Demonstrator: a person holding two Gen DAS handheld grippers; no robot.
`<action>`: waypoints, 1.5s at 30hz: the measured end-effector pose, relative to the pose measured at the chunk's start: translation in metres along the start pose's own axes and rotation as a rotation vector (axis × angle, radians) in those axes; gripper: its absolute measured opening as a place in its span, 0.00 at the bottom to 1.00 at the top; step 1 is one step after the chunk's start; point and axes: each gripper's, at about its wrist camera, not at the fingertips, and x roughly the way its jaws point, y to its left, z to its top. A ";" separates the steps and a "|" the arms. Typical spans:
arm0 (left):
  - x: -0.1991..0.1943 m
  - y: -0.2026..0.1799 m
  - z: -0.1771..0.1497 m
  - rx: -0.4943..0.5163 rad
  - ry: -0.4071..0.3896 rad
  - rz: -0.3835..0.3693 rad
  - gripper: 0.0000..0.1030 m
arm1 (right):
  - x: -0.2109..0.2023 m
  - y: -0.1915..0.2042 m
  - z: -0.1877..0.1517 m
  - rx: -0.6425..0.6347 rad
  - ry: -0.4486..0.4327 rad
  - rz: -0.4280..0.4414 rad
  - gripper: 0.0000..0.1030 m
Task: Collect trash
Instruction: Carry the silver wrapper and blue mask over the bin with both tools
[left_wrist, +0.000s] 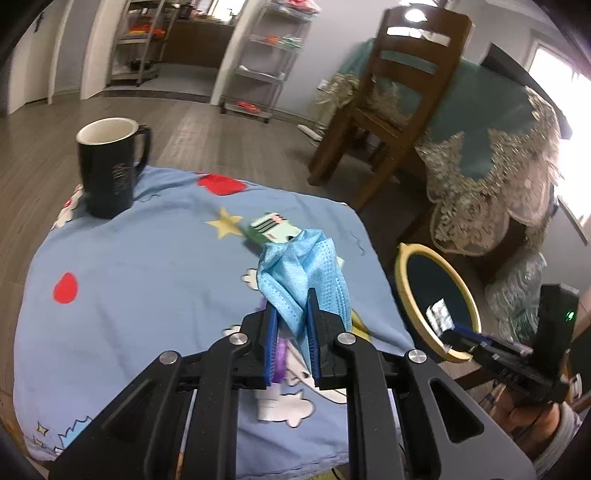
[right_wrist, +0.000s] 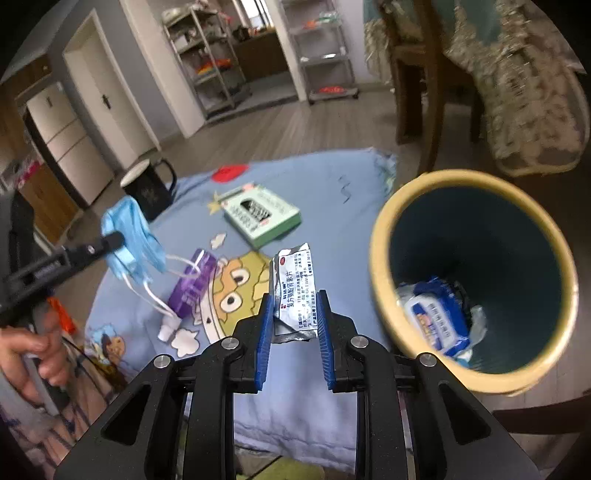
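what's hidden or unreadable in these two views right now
- Left wrist view: green carton, near end covered by the blue face mask in the left gripper.
- Right wrist view: yellow-rimmed bin, bottom hidden under a blue-and-white wipes pack.
- Right wrist view: black mug, blurred print.
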 end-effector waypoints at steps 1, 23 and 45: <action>0.001 -0.006 0.000 0.011 0.005 -0.009 0.13 | -0.006 -0.003 0.001 0.003 -0.011 -0.003 0.24; 0.046 -0.137 0.005 0.246 0.099 -0.133 0.13 | -0.075 -0.094 0.001 0.257 -0.173 -0.132 0.24; 0.163 -0.242 -0.005 0.382 0.279 -0.162 0.17 | -0.084 -0.132 -0.006 0.396 -0.243 -0.141 0.24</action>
